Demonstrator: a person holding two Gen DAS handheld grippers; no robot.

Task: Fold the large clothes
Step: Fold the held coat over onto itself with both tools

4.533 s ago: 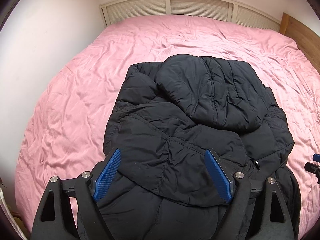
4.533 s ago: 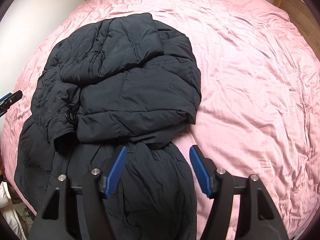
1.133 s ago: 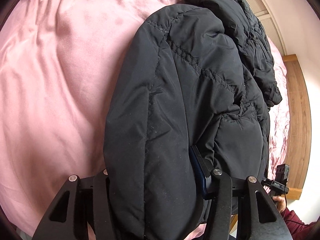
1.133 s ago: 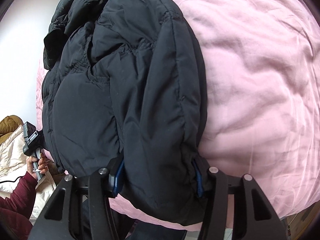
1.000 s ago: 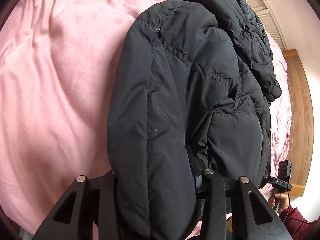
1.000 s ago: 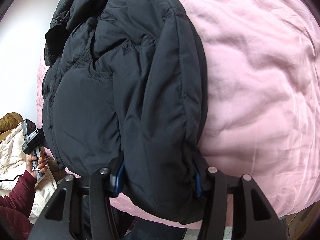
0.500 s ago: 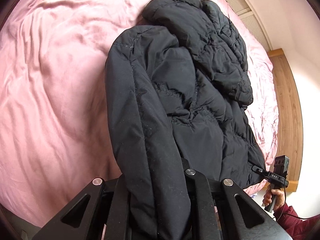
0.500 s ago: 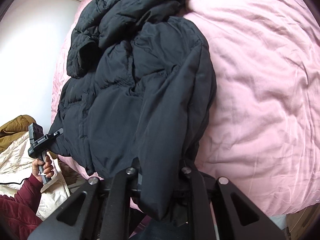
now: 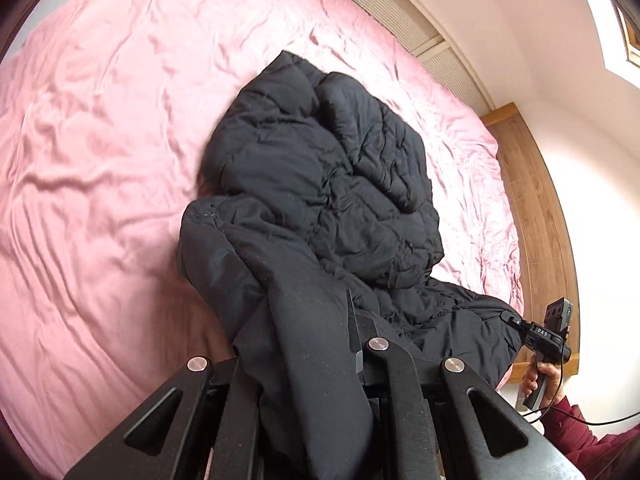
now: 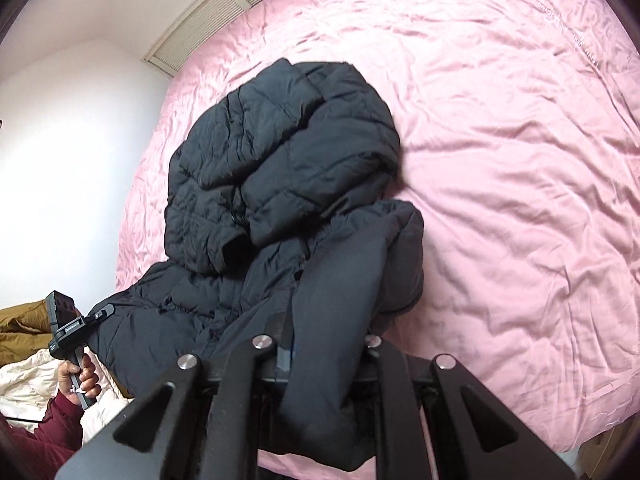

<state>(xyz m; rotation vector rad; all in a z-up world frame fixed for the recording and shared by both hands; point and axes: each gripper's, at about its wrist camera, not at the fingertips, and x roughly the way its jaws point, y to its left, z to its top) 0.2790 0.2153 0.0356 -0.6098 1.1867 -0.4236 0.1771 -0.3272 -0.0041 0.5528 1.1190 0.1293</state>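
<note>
A black puffer jacket (image 9: 320, 184) lies on the pink bed sheet (image 9: 100, 160), its sleeves and hood folded onto its body. My left gripper (image 9: 304, 344) is shut on the jacket's bottom hem at one corner and holds it lifted. My right gripper (image 10: 328, 340) is shut on the other corner of the hem, also lifted; the jacket (image 10: 280, 168) stretches away from it. Cloth hides the fingertips of both. Each gripper also shows at the jacket's far corner in the other's view: the right gripper (image 9: 520, 324) and the left gripper (image 10: 100, 314).
A slatted white headboard (image 9: 400, 12) runs along the far side of the bed. A wooden bed frame (image 9: 536, 208) borders one side. A white wall (image 10: 68, 140) stands beside the bed. Tan and cream clothes (image 10: 24, 344) lie off the bed's edge.
Both grippers closed on the jacket's bottom hem and have lifted it up and back; the view has pulled away from the bed, showing the whole jacket.
</note>
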